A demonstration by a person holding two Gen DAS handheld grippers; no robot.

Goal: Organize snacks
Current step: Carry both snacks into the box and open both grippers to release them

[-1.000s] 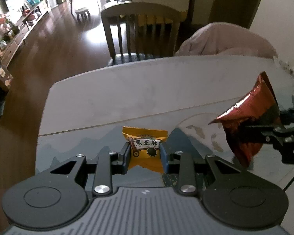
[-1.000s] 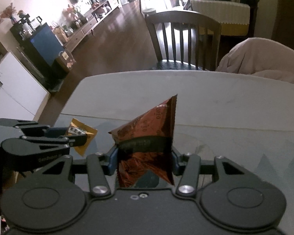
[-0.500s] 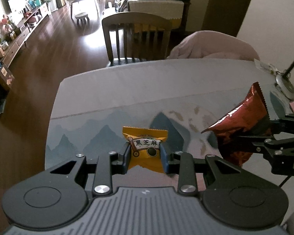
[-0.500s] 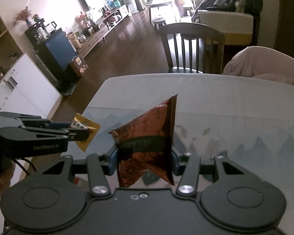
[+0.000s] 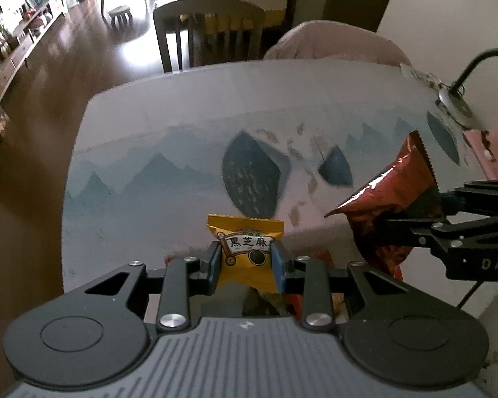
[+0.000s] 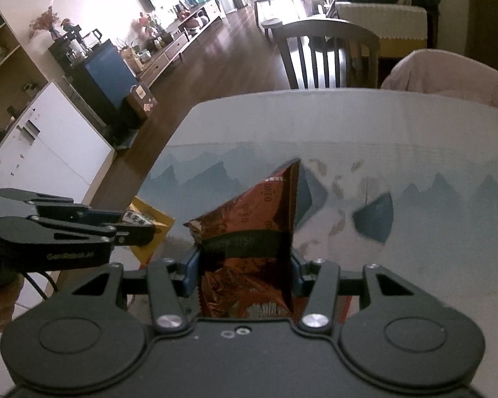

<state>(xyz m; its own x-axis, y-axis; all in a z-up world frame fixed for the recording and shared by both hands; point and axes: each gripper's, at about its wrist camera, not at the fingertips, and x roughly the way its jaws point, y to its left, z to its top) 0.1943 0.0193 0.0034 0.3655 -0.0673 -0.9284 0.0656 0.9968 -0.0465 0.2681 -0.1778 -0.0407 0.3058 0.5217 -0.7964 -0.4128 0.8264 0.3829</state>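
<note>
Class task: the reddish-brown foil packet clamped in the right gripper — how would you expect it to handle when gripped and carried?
The reddish-brown foil packet is creased where the right gripper pinches it, so probably crushable. Its free corner stands up unsupported, suggesting light, fairly stiff film. The glossy surface may be slippery.

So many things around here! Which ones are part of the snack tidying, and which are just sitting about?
Part of the job:
- yellow snack packet, pinched in the left gripper
- red-brown foil packet, pinched in the right gripper

Just lying about:
- table with its mountain-print cover
- wooden chair
- desk lamp
- pink cloth draped beyond the table
</note>
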